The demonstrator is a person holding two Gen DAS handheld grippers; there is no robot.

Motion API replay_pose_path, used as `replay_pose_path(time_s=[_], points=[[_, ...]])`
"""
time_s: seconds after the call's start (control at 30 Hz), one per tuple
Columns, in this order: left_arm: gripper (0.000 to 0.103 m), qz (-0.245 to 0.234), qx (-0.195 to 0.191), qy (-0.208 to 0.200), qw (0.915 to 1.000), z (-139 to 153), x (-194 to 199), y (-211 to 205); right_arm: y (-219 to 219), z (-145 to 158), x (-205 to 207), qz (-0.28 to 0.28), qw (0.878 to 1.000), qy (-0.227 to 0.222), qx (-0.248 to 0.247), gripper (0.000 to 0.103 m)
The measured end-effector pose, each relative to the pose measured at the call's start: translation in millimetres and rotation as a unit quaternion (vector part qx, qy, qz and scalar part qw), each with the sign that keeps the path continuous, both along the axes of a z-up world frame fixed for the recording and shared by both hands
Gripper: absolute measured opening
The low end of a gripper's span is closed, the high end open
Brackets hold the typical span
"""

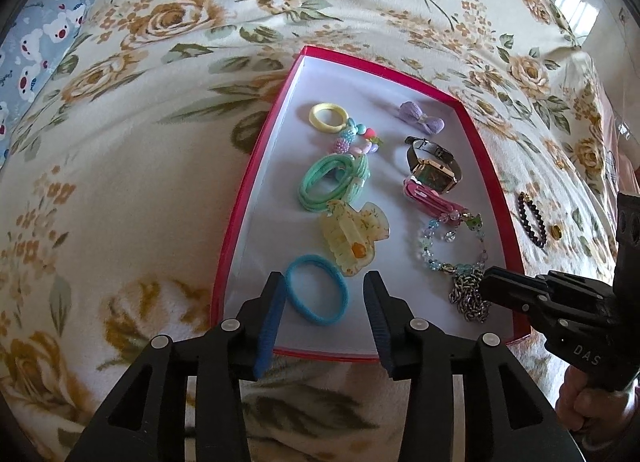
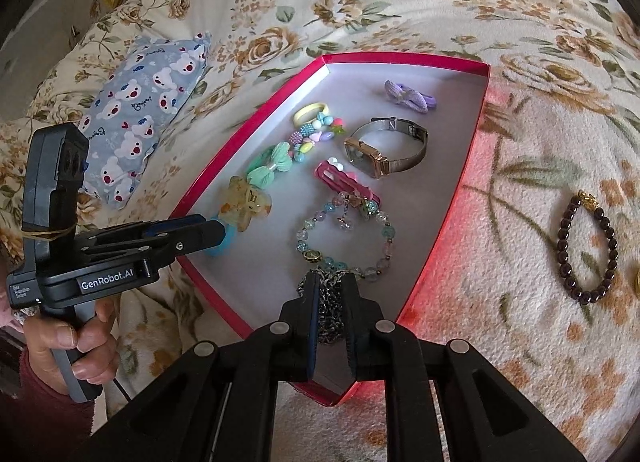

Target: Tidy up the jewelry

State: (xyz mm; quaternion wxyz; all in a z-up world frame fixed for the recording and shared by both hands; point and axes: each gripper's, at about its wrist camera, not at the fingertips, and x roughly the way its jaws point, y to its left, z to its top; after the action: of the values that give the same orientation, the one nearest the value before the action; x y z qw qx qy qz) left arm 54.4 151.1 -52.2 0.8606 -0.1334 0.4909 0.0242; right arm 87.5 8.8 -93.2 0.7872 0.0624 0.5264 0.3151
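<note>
A red box [image 1: 256,166] with a white floor lies on the flowered blanket and holds the jewelry. My left gripper [image 1: 324,278] stands open at the near left end of the box. A blue hair tie [image 1: 342,290] lies flat on the box floor between its fingertips, untouched by the pads. My right gripper [image 2: 330,280] is at the near right corner, shut on a bunched silver chain [image 2: 330,310] that rests on the box floor. A clear bead bracelet [image 2: 308,230] lies just beyond the chain. A dark bead bracelet [image 2: 608,238] lies outside the box on the blanket.
Inside the box are a watch [image 2: 376,158], a pink clip [image 2: 344,182], a yellow claw clip [image 1: 348,234], green ties, a yellow ring and a purple bow [image 1: 422,118]. A small gold item [image 1: 556,232] lies beside the dark bracelet. A blue bear-print pillow [image 2: 140,110] lies left.
</note>
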Motion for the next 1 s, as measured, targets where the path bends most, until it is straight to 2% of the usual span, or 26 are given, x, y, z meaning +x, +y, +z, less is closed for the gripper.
replay_pose_path(time_s=[0.23, 0.3, 0.37, 0.4, 0.53, 0.67, 0.77, 0.87, 1.0], points=[[0.056, 0.014, -0.005, -0.017, 0.9997, 9.1, -11.2, 4.6, -7.2, 10.2, -0.2, -0.013, 1.000, -0.006, 0.019, 0.018], [0.070, 0.020, -0.008, -0.023, 0.9995, 12.0, -15.9, 6.7, -11.6, 16.1, -0.7, -0.022, 0.999, -0.013, 0.029, 0.029], [0.074, 0.026, -0.009, -0.035, 0.9990, 16.8, -22.2, 7.4, -17.0, 22.0, -0.5, -0.032, 0.998, -0.020, 0.040, 0.047], [0.076, 0.028, -0.014, -0.038, 0.9988, 17.8, -25.2, 8.3, -20.2, 25.6, -0.8, -0.037, 0.998, -0.027, 0.047, 0.048], [0.080, 0.041, -0.024, -0.058, 0.9972, 24.2, -41.3, 10.7, -29.1, 34.4, -3.3, -0.054, 0.996, -0.046, 0.058, 0.049], [0.083, 0.052, -0.039, -0.083, 0.9944, 31.6, -60.6, 13.3, -35.5, 37.0, -7.3, -0.067, 0.994, -0.054, 0.071, 0.063], [0.086, 0.066, -0.054, -0.096, 0.9917, 33.1, -76.7, 17.0, -40.8, 36.9, -14.3, -0.073, 0.992, -0.058, 0.086, 0.068], [0.091, 0.080, -0.062, -0.096, 0.9902, 30.4, -88.9, 19.5, -44.3, 36.4, -22.3, -0.073, 0.991, -0.062, 0.090, 0.070], [0.091, 0.086, -0.064, -0.081, 0.9910, 26.7, -100.2, 18.5, -49.0, 35.6, -33.5, -0.073, 0.991, -0.068, 0.093, 0.073]])
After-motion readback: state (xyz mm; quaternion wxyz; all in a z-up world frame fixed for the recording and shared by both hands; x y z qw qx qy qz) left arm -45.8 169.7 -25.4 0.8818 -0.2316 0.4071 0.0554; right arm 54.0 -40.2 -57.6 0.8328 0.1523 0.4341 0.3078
